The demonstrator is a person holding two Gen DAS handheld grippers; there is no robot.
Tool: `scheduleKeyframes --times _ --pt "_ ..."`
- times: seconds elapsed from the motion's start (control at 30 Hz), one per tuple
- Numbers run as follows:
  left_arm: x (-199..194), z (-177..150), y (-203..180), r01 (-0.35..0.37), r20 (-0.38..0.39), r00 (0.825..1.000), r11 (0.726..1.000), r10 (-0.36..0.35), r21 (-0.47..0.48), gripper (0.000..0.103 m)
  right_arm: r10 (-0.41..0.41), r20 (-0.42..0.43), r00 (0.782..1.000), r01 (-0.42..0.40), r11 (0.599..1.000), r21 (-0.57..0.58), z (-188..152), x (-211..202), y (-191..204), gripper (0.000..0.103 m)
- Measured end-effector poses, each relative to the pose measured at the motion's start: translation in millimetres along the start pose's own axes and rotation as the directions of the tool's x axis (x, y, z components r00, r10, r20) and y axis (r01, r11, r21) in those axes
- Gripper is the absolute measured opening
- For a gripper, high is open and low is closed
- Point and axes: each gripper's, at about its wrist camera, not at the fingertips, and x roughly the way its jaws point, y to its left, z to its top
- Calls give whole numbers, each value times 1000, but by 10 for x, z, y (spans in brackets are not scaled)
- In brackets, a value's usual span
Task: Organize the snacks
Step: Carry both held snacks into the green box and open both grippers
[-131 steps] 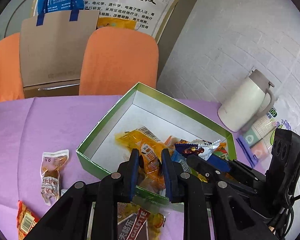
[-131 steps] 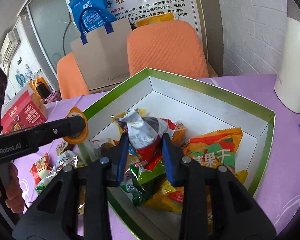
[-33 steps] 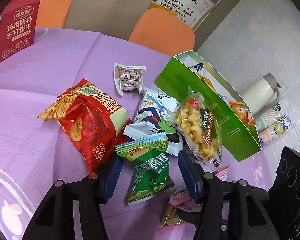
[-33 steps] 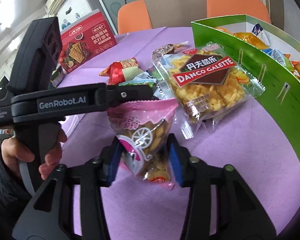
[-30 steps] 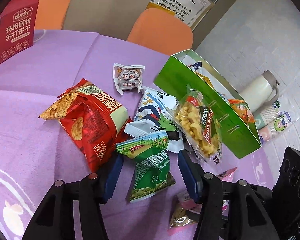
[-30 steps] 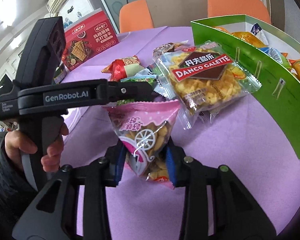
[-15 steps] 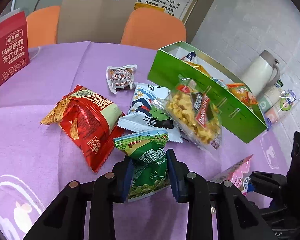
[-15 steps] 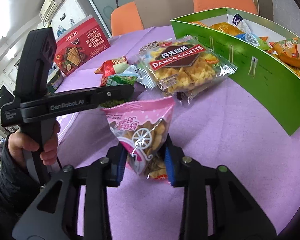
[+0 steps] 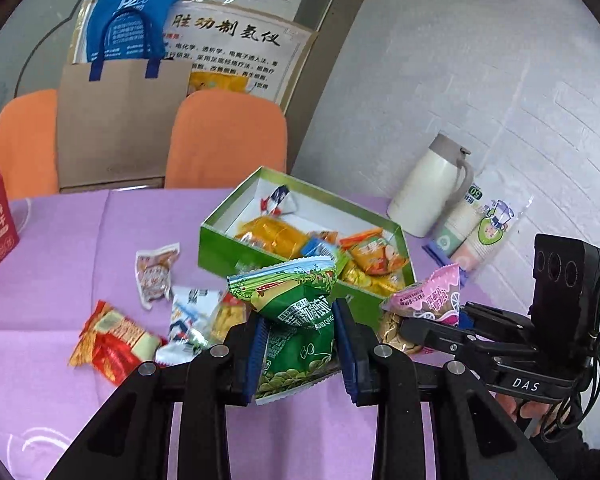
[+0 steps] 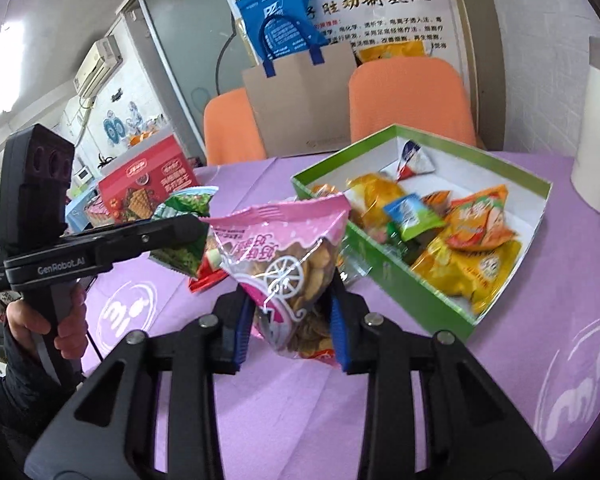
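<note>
The left gripper [image 9: 300,344] is clamped on a green snack bag [image 9: 296,320], held above the purple tabletop [image 9: 60,264] just near of the green box [image 9: 236,248]. The right gripper [image 10: 290,320] grasps a pink snack bag [image 10: 288,252], also off the tabletop, to the left of the box's near wall. The box sits open and already holds several orange and yellow packets [image 10: 476,224], while a red bag [image 9: 112,340] and a few other packets lie loose at the left.
</note>
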Motion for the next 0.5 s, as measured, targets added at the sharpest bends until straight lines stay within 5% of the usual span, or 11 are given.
scheduleKeyframes --times 0.23,0.5 --pt "458 501 -141 -31 21 999 999 32 -22 32 -157 75 985 155 988 24 414 82 -445 36" --pt "1184 692 32 -80 -54 996 991 75 -105 32 -232 -22 973 233 966 108 562 658 -1002 36"
